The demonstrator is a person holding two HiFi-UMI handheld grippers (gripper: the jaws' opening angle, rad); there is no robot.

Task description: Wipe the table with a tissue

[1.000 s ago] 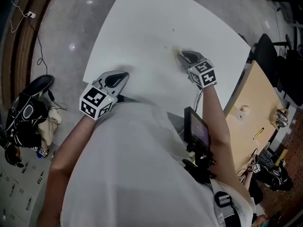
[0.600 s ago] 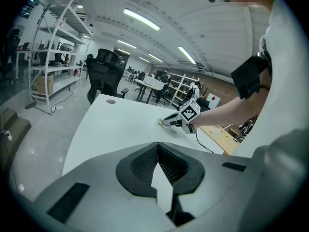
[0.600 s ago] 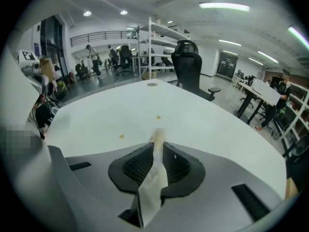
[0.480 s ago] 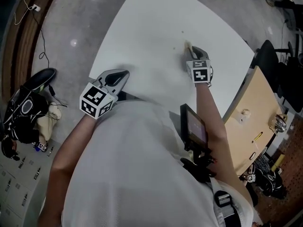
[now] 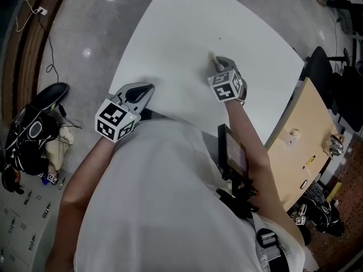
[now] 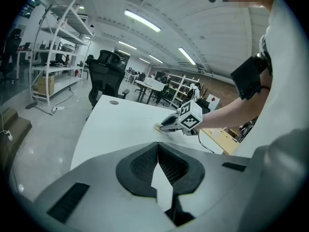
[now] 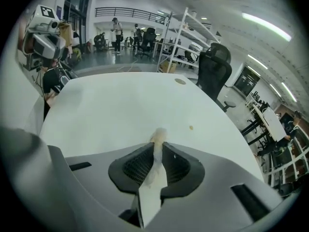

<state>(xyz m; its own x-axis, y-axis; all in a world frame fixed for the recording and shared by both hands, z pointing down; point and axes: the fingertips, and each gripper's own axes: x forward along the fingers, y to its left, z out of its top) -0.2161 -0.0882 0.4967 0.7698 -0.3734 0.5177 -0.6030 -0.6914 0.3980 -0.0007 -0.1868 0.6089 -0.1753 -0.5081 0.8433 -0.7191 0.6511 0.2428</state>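
Pale tissue (image 7: 158, 135) pinched between right tongs (image 7: 158, 146); left tongs (image 6: 158, 148) closed together.

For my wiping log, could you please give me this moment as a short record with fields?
table: white top, with one small speck
tissue: pinched between the right gripper's jaws, tip down at the table surface
right gripper: shut on tissue, tilted down over mid-table
left gripper: jaws together, nothing in them, at the table's near edge
speck: beyond the tissue, apart from it
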